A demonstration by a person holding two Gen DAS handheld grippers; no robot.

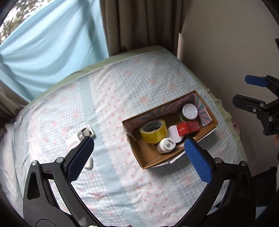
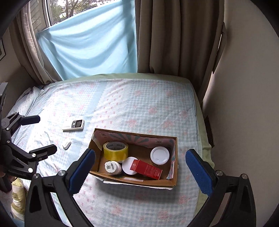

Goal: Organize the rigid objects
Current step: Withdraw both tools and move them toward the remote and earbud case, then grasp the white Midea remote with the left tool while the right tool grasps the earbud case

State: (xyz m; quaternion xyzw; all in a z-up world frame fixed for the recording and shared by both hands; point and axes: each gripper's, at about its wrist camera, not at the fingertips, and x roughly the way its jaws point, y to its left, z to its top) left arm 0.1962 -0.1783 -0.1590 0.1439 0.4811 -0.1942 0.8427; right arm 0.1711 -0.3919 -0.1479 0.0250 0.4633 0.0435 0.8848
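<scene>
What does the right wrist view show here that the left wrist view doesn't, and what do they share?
Only the right wrist view: the window with trees outside, the remote seen whole, and the left claw from outside, open.

Only the left wrist view: the right claw from outside, open.

Both: the cardboard box on the bed, holding the yellow tape roll, red carton, white-lidded jar and small white bottle; a small white item lies outside the box.

Both grippers [image 1: 138,148] [image 2: 140,159], jaws wide apart.
</scene>
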